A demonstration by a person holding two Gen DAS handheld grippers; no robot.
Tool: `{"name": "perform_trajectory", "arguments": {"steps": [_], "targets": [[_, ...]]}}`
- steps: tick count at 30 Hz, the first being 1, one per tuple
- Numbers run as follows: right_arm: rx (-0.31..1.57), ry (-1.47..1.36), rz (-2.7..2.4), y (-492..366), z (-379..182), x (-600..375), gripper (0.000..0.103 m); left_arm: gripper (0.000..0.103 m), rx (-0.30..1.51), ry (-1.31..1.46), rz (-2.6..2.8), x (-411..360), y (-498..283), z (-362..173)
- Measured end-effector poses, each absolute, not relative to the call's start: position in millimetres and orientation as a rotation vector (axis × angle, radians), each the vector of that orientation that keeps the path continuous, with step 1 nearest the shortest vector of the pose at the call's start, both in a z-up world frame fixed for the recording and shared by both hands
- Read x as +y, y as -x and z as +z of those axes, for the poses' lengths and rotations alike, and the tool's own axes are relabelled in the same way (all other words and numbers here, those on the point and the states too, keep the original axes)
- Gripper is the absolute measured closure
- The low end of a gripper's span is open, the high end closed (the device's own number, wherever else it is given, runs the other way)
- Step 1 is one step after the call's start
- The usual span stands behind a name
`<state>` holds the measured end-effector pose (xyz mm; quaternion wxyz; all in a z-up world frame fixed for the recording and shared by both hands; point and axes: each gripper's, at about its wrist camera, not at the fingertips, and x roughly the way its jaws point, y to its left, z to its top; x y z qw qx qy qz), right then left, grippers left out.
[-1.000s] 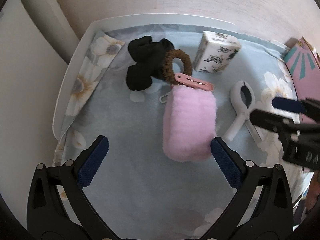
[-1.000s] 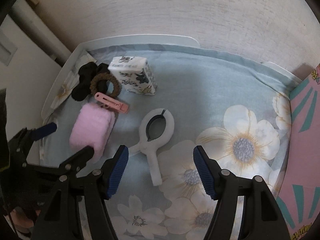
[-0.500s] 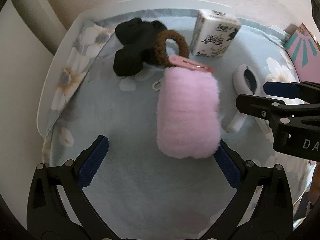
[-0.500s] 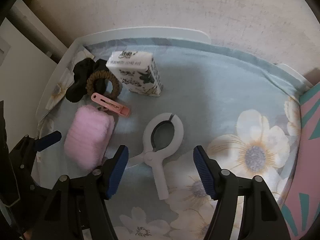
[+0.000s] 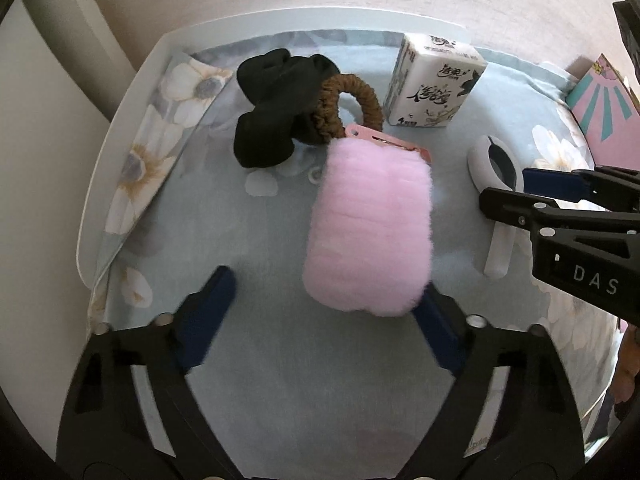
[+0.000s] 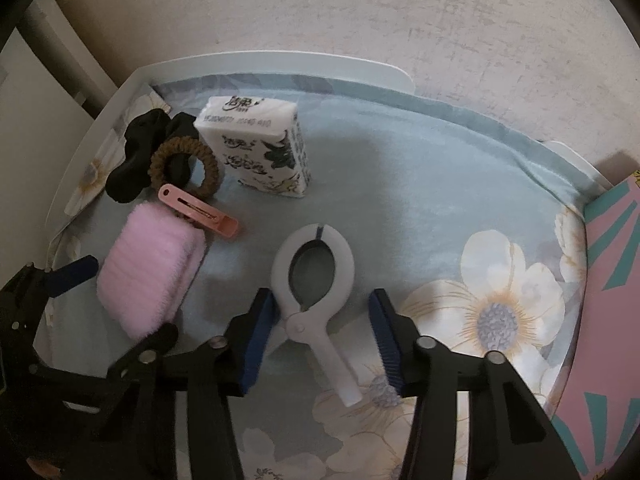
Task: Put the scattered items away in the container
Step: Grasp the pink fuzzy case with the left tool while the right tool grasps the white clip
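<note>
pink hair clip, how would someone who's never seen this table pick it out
Start at the white tissue pack standing near the back of the floral cloth. Just in front of it lies a cluster: a black scrunchie, a brown hair tie and a fluffy pink pouch. The pink hair clip is the flat, narrow, glossy salmon bar lying slantwise between tie and pouch, the only hard, smooth piece there.

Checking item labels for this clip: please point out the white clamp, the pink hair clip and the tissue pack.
white clamp (image 6: 313, 276): right wrist view, on its ring-shaped jaws.
pink hair clip (image 6: 196, 210): right wrist view, on the middle of its flat bar.
tissue pack (image 5: 434, 87): left wrist view, on its printed front face.
</note>
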<state>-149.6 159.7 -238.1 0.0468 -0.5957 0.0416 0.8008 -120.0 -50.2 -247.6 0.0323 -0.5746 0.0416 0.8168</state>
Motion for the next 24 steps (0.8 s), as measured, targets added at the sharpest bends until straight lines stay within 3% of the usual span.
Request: {"name": "perform_trajectory", "arguments": {"steps": [3,7,16,24], "targets": [[0.097,1.813,2.450,149.7,-237.7,160.1,0.062,0.035,0.137,1.735,2.517,-43.0,118.4,-244.5],[0.038,1.801,2.463,148.4,-237.9,158.2,0.065,0.068,0.151,1.698,2.514,-33.3,115.8,-239.8],[-0.047,1.817,2.508,150.1,-236.3,163.0,0.068,0.077,0.044,1.697,2.514,-28.6,112.7,-236.2],[0.046,1.767,2.537,137.8,-233.3,171.5,0.068,0.079,-0.082,1.659,2.543,-31.1,99.7,-219.4]]}}
